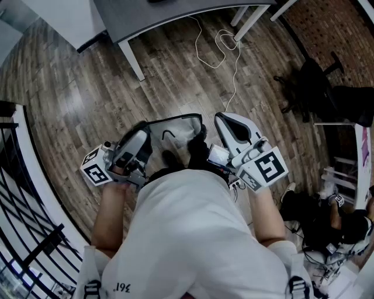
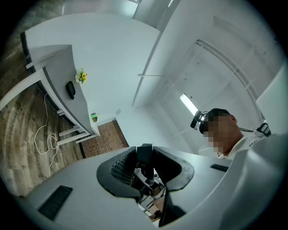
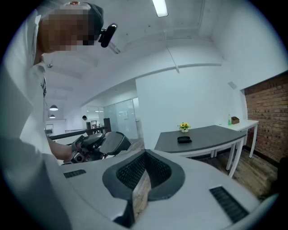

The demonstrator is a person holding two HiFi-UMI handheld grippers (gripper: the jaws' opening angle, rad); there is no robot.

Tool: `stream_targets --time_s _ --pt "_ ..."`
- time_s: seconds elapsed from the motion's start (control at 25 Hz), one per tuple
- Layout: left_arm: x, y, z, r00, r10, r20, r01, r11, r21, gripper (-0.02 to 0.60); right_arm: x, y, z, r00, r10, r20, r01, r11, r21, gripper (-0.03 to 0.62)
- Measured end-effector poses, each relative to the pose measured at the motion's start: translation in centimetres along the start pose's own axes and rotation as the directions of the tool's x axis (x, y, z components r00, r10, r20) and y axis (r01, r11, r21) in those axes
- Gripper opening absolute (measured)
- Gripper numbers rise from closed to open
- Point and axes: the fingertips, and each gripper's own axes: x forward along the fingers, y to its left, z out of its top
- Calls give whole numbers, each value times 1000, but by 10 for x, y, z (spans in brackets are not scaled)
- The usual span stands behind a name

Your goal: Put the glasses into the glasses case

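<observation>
Wood floor (image 1: 87,99) spreads below, with 1 white cable (image 1: 219,49) and a black chair (image 1: 312,82) near the grey table (image 1: 169,17). A black case (image 3: 184,139) sits there beside yellow flowers (image 3: 184,126). The left gripper (image 1: 145,133) clamps the glasses (image 1: 174,119), well apart from the case. The right gripper (image 1: 224,121) has its jaws together, empty.

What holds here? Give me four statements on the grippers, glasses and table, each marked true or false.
The left gripper grips the glasses. True.
The right gripper has its jaws wide open. False: they are shut, with nothing between them.
The glasses lie inside the glasses case. False: the case sits on the grey table, away from the held glasses.
Yellow flowers stand on that table. True.
</observation>
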Motion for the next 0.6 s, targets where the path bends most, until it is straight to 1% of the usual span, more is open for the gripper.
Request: stream_targets --time_s 0.4,0.52,0.6 --pt "7 -4 4 1000 -16 -17 16 1000 18 124 -1 -9 11 999 -51 -7 50 991 -123 9" --pt "10 -4 -2 1000 -10 -21 10 1000 17 124 -6 -11 7 999 -40 -21 37 991 -127 9" --pt "13 -4 -4 1000 -9 -26 9 1000 18 124 -8 -11 8 1000 -13 -14 11 992 -128 11"
